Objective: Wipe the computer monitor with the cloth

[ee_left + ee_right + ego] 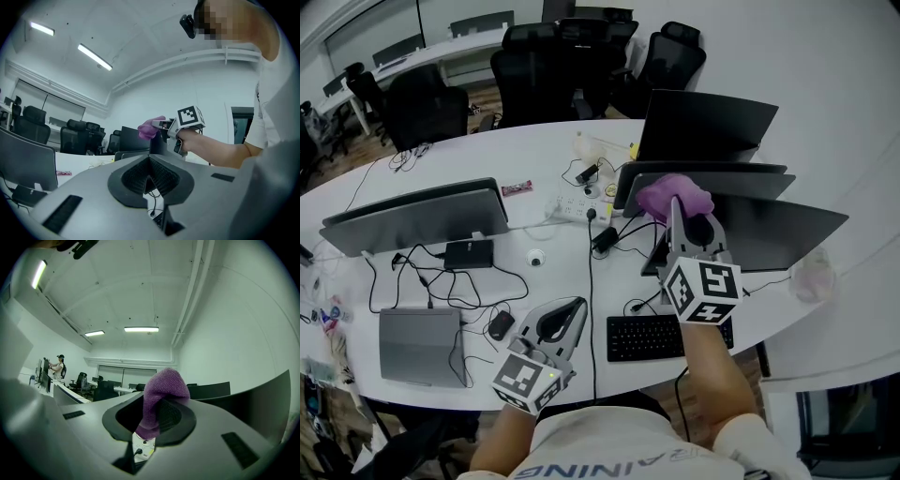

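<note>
Purple cloth (661,195) pinched between jaws of right hand-held gripper (677,204), over top edge of monitor (722,183) just ahead, three dark monitors crowding it, one keyboard (647,337) beneath, left hand-held gripper (575,307) closed, empty, near front edge of table (487,155), cables ahead.

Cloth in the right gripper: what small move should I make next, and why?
Probably ease the right gripper toward the dark monitor at its right until the purple cloth meets the screen. The jaws are clamped on the cloth, but the right gripper view shows it in the air, apart from the screen.
</note>
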`<state>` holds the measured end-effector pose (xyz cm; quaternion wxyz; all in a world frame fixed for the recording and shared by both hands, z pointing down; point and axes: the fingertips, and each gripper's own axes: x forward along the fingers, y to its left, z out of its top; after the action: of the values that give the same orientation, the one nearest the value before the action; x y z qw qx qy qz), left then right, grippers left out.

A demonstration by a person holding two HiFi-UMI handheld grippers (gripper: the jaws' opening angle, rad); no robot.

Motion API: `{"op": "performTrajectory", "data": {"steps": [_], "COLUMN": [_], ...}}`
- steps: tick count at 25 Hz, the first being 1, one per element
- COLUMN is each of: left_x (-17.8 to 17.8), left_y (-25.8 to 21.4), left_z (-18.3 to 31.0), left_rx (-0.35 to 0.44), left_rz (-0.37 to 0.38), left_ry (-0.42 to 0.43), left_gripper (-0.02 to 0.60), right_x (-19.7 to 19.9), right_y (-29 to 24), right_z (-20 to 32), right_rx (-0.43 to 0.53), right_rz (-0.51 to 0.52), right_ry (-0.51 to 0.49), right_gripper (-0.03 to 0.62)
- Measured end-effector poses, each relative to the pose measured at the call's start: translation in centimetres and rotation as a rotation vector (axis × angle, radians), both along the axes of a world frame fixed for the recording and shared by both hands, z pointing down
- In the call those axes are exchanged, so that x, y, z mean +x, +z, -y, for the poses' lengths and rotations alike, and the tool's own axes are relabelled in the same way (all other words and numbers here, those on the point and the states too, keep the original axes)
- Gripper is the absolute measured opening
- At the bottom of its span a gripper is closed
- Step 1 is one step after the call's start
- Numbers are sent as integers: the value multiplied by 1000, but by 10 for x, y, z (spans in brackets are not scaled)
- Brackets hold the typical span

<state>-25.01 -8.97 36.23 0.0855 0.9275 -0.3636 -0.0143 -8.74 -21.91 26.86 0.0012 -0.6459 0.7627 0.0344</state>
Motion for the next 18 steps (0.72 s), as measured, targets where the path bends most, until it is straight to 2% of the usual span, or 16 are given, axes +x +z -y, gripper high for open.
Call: {"op": "performTrajectory", "data": {"steps": [4,9,13,18], "left_x": [-1,1,10,27], "left_y": [-7,-19,-35,-47], "left_z": [-7,-8,-7,-9], "left_rx": [21,48,72,67], "left_rz": [-4,-9,-19,-68], "left_ry": [8,45,74,45], "left_gripper": [6,7,8,7], "right_x": [-2,-4,7,25], "right_y": [-1,-18,-42,-65], "right_z": [-16,-41,-48,-39], "right_rx": [14,85,136,203], "right_rz": [-50,-146,-161,-172], "right_ry": [-27,-74,-81,-91], "right_gripper": [55,55,55,55]}}
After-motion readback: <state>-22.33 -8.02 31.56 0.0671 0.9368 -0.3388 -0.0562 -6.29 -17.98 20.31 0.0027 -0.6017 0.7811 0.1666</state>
